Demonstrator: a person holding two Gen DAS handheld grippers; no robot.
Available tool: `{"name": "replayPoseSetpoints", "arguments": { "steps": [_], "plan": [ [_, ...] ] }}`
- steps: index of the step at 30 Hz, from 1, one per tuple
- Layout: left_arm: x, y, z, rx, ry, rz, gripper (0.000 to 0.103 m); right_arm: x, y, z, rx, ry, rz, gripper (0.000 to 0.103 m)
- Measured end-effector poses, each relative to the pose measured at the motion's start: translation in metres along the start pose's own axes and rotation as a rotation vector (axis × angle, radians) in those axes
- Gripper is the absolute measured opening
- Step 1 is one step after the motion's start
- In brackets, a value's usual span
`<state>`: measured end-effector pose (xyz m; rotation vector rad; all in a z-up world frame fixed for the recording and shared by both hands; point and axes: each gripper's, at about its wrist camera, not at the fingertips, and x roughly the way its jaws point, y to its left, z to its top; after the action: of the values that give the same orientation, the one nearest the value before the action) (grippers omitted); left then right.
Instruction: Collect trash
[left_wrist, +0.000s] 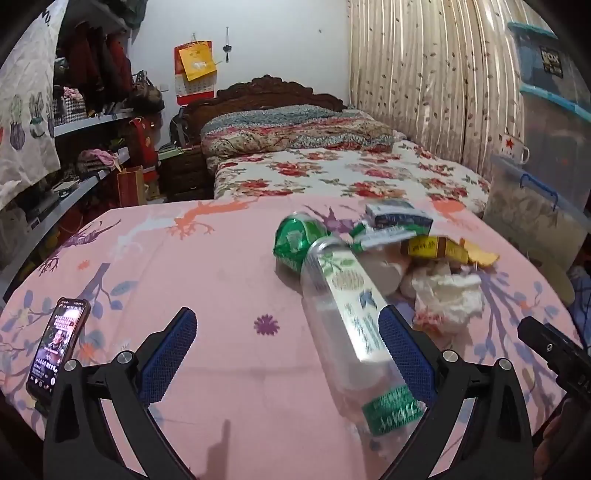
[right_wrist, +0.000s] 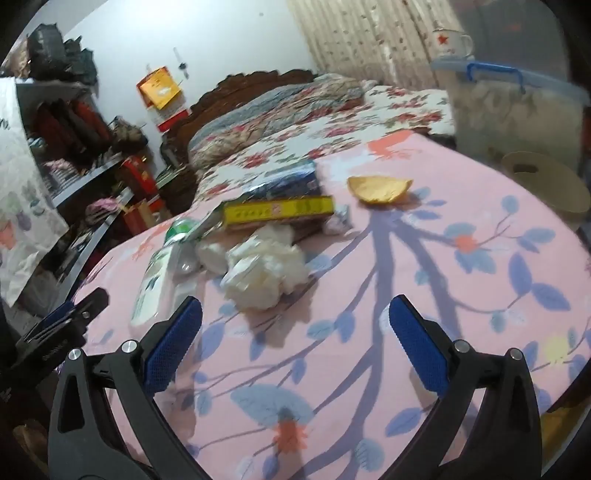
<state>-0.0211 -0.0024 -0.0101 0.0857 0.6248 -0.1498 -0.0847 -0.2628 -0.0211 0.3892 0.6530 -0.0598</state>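
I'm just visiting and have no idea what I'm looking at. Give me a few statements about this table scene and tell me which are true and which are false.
1. Both grippers are clamped on trash. False: the left gripper and right gripper are both open, holding nothing.
2. The clear plastic bottle lies on its side. True.
3. A phone with a lit screen sits by the table's edge. True.
4. The crumpled white tissue is between the right gripper's fingers. False: it lies on the cloth beyond them.
5. The yellow box lies behind the tissue. True.
6. The crushed green can stands upright. False: it lies tipped over by the bottle.
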Motion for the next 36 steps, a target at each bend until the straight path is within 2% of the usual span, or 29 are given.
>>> {"name": "replayPoseSetpoints", "arguments": {
  "steps": [3, 5, 6, 8, 10, 12, 17, 20, 22, 24, 27, 36],
  "plan": [
    [-0.003, 0.000, -0.007, -0.011, -0.005, -0.008, 0.094, -0.004, 0.004, -0.004, -0.021, -0.007, 0.048, 0.100],
    [-0.006, 0.002, -0.009, -0.022, -0.011, -0.045, 0.094, -0.004, 0.007, -0.006, -0.046, -0.003, 0.083, 0.100],
    [-0.007, 0.001, -0.008, -0.025, -0.012, -0.079, 0.094, -0.002, 0.010, -0.006, -0.066, 0.004, 0.063, 0.100],
    [-0.008, -0.002, -0.007, 0.001, -0.023, -0.052, 0.094, -0.006, 0.014, -0.003, -0.095, -0.021, 0.039, 0.100],
    [-0.005, -0.010, 0.004, 0.066, -0.050, -0.001, 0.094, -0.016, 0.018, 0.005, -0.120, -0.098, 0.021, 0.100],
    [-0.004, -0.013, 0.015, 0.091, -0.075, 0.022, 0.094, -0.029, 0.023, 0.019, -0.141, -0.199, 0.005, 0.100],
    [-0.013, -0.002, 0.047, 0.009, -0.204, 0.007, 0.094, -0.058, 0.040, 0.058, -0.203, -0.391, 0.002, 0.100],
    [-0.019, 0.000, 0.055, -0.017, -0.258, 0.048, 0.094, -0.067, 0.050, 0.062, -0.204, -0.462, 0.018, 0.099],
    [-0.020, 0.002, 0.055, -0.032, -0.266, 0.043, 0.094, -0.066, 0.054, 0.054, -0.207, -0.459, 0.029, 0.099],
    [-0.018, 0.003, 0.053, -0.034, -0.258, 0.048, 0.094, -0.059, 0.056, 0.042, -0.219, -0.420, 0.040, 0.098],
    [-0.014, 0.003, 0.048, -0.023, -0.235, 0.044, 0.094, -0.052, 0.058, 0.037, -0.238, -0.355, 0.054, 0.092],
    [-0.013, 0.005, 0.042, -0.019, -0.226, 0.035, 0.094, -0.045, 0.052, 0.033, -0.209, -0.345, 0.051, 0.087]
  ]
}}
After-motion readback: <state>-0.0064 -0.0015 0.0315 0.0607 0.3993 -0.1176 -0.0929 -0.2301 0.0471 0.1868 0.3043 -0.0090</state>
